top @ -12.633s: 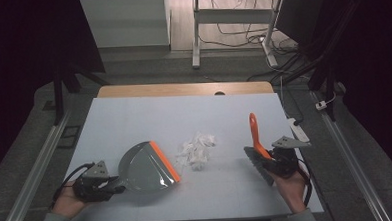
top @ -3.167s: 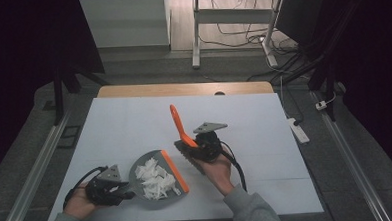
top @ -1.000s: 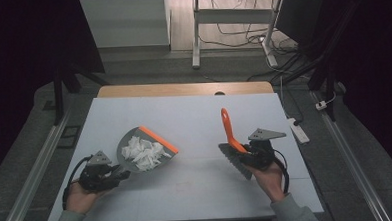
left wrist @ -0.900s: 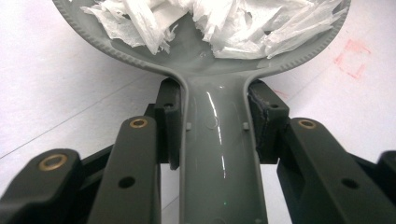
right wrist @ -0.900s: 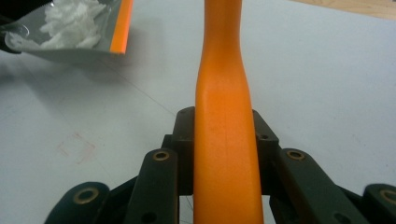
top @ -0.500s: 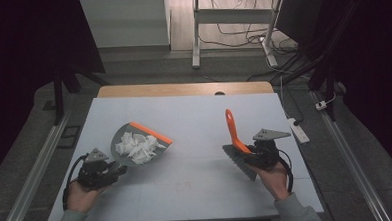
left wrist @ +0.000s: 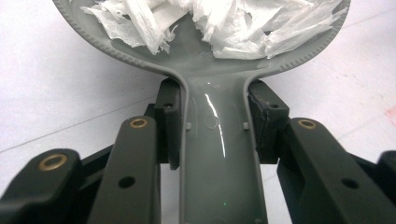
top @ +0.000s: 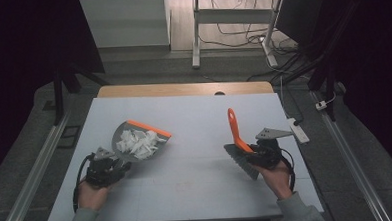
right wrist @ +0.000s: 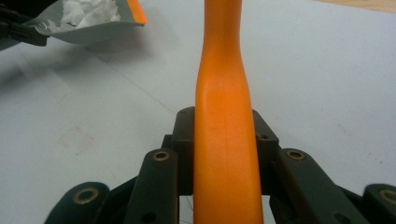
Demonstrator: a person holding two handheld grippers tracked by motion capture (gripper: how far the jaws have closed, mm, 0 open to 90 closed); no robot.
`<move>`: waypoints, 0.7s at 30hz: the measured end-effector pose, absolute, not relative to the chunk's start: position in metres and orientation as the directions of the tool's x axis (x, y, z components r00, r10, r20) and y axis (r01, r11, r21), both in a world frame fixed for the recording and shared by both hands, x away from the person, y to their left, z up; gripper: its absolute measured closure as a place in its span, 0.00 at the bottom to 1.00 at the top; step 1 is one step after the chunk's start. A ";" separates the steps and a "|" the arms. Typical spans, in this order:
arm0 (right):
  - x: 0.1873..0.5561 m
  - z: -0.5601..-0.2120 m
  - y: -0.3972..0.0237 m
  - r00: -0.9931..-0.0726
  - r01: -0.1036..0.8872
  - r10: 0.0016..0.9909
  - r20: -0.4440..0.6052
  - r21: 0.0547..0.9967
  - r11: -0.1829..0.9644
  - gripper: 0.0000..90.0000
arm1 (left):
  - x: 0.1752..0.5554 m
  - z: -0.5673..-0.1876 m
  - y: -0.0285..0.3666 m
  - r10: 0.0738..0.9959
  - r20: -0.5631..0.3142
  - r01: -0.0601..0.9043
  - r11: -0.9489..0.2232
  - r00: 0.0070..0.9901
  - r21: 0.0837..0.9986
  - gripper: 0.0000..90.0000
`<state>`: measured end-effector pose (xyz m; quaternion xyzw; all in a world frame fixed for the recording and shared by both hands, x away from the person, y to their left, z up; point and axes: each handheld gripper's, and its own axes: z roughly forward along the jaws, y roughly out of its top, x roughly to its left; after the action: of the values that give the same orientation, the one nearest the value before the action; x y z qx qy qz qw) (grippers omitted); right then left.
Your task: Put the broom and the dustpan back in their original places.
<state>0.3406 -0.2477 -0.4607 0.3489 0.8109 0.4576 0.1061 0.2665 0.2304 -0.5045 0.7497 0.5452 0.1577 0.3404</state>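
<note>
A grey dustpan (top: 138, 140) with an orange lip is held over the table's left side, loaded with white paper scraps (top: 141, 142). My left gripper (top: 106, 168) is shut on its grey handle (left wrist: 217, 158), pads on both sides, with the scraps (left wrist: 219, 21) lying in the pan ahead. On the right, my right gripper (top: 261, 152) is shut on the orange handle (right wrist: 224, 126) of a hand brush (top: 238, 143); its grey bristles point down toward the table. The dustpan (right wrist: 91, 21) also shows far off in the right gripper view.
The white table top (top: 194, 120) ends in a wooden strip at the far edge. A white power strip (top: 298, 130) lies off the right edge. Table legs and cables stand beyond on the floor.
The dustpan has lifted and swung left, away from the table's middle, carrying the scraps. The brush has drifted slightly right and stayed upright in my right gripper.
</note>
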 end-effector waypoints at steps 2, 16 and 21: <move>0.340 -0.459 -0.249 -0.733 0.469 0.663 0.150 0.819 0.332 0.78 | 0.267 -0.506 0.227 0.931 -0.136 0.714 -0.161 0.339 0.681 0.69; 0.341 -0.457 -0.253 -0.744 0.481 0.645 0.175 0.810 0.335 0.78 | 0.280 -0.518 0.210 0.968 -0.117 0.735 -0.089 0.224 0.672 0.69; 0.342 -0.456 -0.254 -0.761 0.503 0.615 0.205 0.786 0.360 0.78 | 0.280 -0.520 0.211 0.974 -0.117 0.737 -0.065 0.193 0.673 0.69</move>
<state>0.3424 -0.2544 -0.4560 0.3399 0.8223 0.4521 0.0622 0.2805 0.2107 -0.5204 0.7049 0.6069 0.1883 0.3153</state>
